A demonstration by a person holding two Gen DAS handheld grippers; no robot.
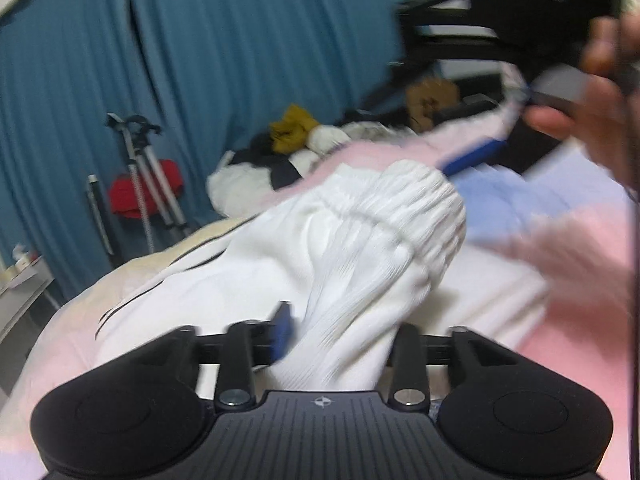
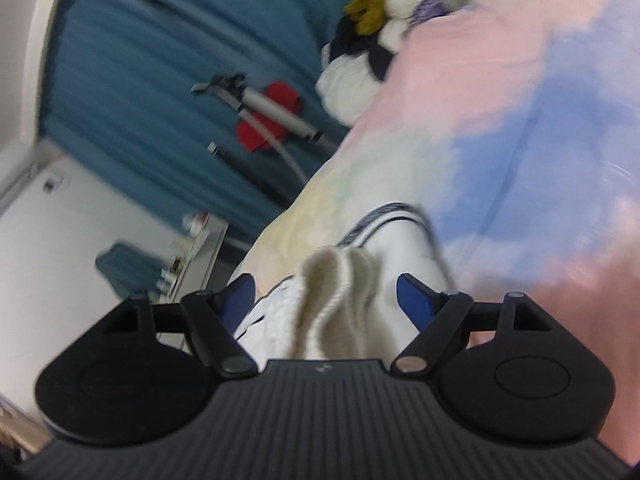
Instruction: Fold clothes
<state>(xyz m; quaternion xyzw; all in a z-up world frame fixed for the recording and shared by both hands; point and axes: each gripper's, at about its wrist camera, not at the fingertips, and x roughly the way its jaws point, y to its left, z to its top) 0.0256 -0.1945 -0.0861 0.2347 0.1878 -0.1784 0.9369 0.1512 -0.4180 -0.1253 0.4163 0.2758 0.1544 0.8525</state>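
Your left gripper (image 1: 336, 344) is clamping the ribbed cuff (image 1: 404, 216) of the white garment (image 1: 208, 292); its length is trailing away leftward over the bed (image 1: 500, 304); your right gripper (image 2: 326, 300) is standing wide around another knit edge (image 2: 340, 284), pinching nothing; blur is hiding finer contact.

Both my wrist cameras look close along my fingers, sharing the white garment (image 1: 352, 248), bed and blue curtain (image 2: 132, 52).

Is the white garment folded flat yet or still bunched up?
Bunched up: the white garment hangs gathered from the left gripper, ribbed hem crumpled, above the bedspread.
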